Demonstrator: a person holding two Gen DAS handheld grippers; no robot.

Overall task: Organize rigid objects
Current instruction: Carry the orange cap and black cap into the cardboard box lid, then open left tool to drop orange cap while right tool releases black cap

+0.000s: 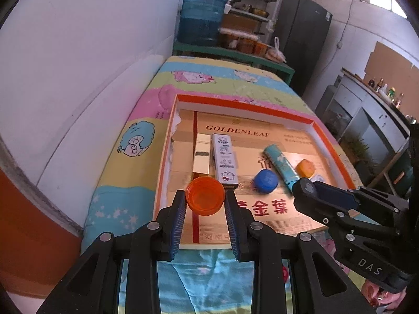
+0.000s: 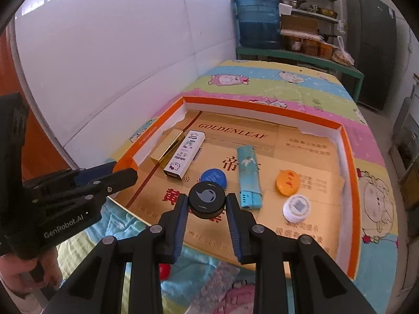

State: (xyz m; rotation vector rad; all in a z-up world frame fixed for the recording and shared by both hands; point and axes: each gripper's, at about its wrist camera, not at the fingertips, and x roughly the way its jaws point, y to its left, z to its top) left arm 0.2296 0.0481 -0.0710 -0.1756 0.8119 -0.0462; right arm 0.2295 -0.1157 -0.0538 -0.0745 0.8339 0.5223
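Observation:
My left gripper [image 1: 205, 200] is shut on an orange bottle cap [image 1: 205, 199], held above the near left part of an orange-rimmed cardboard tray [image 1: 243, 106]. My right gripper [image 2: 207, 201] is shut on a black bottle cap [image 2: 207, 201] above the tray's near edge [image 2: 351, 183]. In the tray lie a gold box [image 2: 167, 146], a white cartoon-printed box [image 2: 184, 154], a blue cap [image 2: 214, 176], a teal lighter [image 2: 247, 175], an orange cap [image 2: 288, 181] and a white cap [image 2: 297, 206]. The right gripper also shows in the left wrist view [image 1: 305, 188].
The tray sits on a bed with a colourful cartoon sheet [image 1: 146, 136]. A white wall [image 1: 78, 65] runs along the left. A blue water jug [image 1: 200, 17] on a green bench, shelves and a dark fridge [image 1: 303, 39] stand beyond the bed. A red object [image 2: 165, 270] lies under my right gripper.

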